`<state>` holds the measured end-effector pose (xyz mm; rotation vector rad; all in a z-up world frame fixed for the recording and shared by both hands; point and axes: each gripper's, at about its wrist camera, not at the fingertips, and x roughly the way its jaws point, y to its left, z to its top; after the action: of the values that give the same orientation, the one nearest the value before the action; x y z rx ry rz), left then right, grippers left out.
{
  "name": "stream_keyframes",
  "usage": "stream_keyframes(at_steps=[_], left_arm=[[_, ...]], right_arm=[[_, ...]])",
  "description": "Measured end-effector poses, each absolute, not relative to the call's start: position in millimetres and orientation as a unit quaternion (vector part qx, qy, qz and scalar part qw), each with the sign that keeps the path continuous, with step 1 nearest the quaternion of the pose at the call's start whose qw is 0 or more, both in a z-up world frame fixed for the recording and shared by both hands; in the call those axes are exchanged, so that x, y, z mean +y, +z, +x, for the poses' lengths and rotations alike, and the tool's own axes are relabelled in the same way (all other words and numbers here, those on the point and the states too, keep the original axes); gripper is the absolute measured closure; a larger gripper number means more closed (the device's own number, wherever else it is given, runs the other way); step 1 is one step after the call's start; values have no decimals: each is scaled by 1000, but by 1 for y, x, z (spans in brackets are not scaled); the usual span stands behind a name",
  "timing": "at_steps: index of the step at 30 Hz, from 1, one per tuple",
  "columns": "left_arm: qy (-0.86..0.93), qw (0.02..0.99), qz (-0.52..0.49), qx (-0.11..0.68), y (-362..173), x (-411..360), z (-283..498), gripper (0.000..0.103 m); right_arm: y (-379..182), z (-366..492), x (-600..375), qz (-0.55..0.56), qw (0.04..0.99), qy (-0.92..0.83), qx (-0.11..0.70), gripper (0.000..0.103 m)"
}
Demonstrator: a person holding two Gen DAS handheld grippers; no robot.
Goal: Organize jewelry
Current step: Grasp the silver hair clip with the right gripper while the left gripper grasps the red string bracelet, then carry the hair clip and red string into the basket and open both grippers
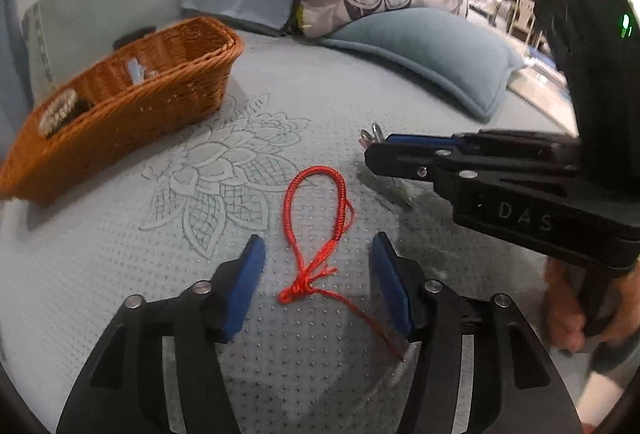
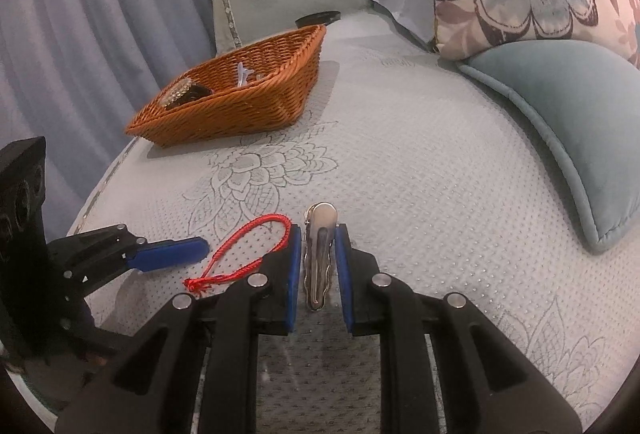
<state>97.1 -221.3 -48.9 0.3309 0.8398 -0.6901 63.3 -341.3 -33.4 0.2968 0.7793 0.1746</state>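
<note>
Lying on the bed: one red cord bracelet (image 1: 316,230) between the parted left hand-held gripper (image 1: 318,254), one silver hair clip (image 2: 318,258) between the parted right hand-held gripper (image 2: 318,246).

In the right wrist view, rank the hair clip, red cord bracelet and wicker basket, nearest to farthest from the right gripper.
1. Hair clip: between the right gripper jaws.
2. Red cord bracelet: just left.
3. Wicker basket: far back, left.
</note>
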Motion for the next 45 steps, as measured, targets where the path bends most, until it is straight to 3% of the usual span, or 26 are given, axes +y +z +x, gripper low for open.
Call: stream_keyframes(at_steps=[2,5,21,31,37,45], left_arm=[[-324,847,159,391,-48,-219,94,92],[-323,851,140,391,-46,-210,96,101],[-306,903,16,301,21,-124,101,101],[-217,942,-59,249,67,-57,192,101],[-154,951,-69,259,52,-48,253,101],[-137,949,-53,280,22,-56,283,101]], right_arm=[[-33,62,-343,147,911,84,376,88],[-32,60,-343,148,914,83,369,88],[0,66,-339,168,923,98,333,88],[63,174,-277,99,935,136,312,88],[48,250,-259,113,912,142,368,88],[25,286,-223,74,904,138,397,88]])
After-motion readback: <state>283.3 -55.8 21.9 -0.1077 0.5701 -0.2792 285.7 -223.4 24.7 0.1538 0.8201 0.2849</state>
